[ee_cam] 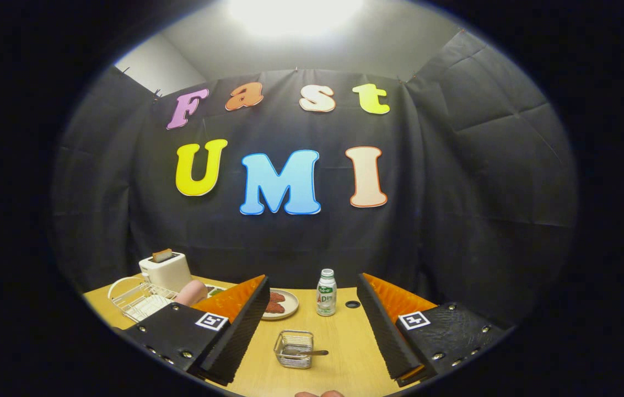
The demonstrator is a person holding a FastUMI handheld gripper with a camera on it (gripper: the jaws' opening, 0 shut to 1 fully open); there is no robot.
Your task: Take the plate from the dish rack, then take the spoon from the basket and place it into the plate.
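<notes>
1. The counter (345,353) carries everything.
2. The claw (312,331) hangs wide open, holding nothing.
3. A toaster (166,270) stands far left, behind the dish rack (138,300).
4. A plate (285,304) with food lies beyond the left finger.
5. A bottle (326,293) stands beside that plate.
6. The basket (294,348), between the fingers, holds the spoon (306,352).

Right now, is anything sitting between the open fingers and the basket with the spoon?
Nothing visible does. The gripper is open, and the wire basket stands on bare table between the fingers, with the spoon lying across its rim. The bottle and the plate of food stand beyond it.
</notes>
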